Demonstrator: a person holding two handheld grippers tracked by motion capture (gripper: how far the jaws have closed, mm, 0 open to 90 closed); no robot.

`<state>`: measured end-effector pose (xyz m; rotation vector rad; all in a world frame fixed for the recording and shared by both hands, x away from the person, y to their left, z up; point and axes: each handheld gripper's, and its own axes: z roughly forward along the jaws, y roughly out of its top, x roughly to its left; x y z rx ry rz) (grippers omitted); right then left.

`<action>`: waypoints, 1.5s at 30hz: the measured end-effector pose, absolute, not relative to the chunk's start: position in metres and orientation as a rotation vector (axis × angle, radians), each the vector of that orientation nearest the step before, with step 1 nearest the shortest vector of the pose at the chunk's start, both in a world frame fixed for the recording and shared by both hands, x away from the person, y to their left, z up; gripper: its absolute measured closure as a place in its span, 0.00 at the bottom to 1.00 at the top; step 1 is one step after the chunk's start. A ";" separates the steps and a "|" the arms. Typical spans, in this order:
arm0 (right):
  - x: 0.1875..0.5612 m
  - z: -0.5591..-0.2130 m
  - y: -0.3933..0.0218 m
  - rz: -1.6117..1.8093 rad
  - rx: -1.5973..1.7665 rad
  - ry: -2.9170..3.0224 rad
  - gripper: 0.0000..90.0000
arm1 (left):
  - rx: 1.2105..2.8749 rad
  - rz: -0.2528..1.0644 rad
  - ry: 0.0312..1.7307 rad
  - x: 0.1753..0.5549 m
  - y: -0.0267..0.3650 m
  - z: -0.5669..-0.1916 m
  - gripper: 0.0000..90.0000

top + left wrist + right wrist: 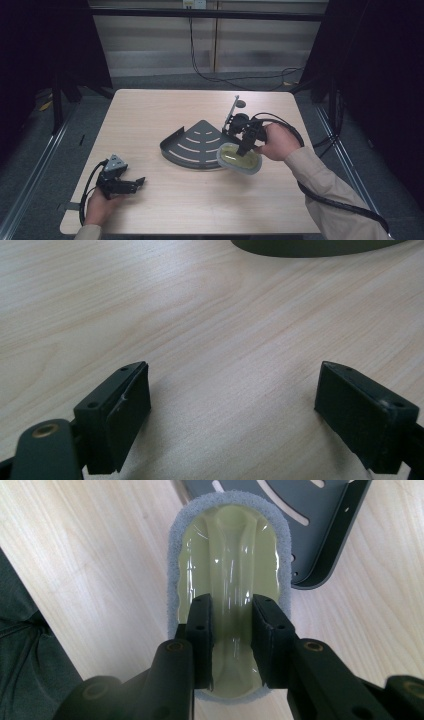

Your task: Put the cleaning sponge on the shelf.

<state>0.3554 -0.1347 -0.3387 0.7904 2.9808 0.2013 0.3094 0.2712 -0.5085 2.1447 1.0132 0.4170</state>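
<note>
While we are judging progress: we are finding the grip done, the wiping still ahead.
Right gripper (pixel 232 625): we are clamping the scrub pad's (pixel 240 158) ridged handle.
Scrub pad: we are holding it against the dark rack's (pixel 196 144) near edge.
Left gripper (pixel 232 410): we are keeping it wide over bare table (pixel 210 325).

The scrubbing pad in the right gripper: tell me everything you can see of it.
The scrubbing pad is oval, with a glossy yellow-green plastic top moulded into a raised central ridge and a grey fibrous layer showing as a rim all round. The right gripper is shut on that ridge, one black jaw on each side. In the high view the pad sits tilted at the near right edge of the dark slotted quarter-round tray, overlapping its rim, above the wooden table; whether it touches either cannot be told.
</note>
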 end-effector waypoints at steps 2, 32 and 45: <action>0.358 -0.339 -0.134 0.200 0.794 2.975 0.80 | 2.144 0.417 1.014 0.309 0.271 -0.509 0.16; 0.395 -0.338 -0.137 0.192 0.926 2.908 0.80 | 2.143 0.413 1.015 0.309 0.271 -0.509 0.15; 0.406 -0.336 -0.130 0.216 0.957 2.892 0.80 | 2.143 0.413 1.015 0.309 0.271 -0.509 0.15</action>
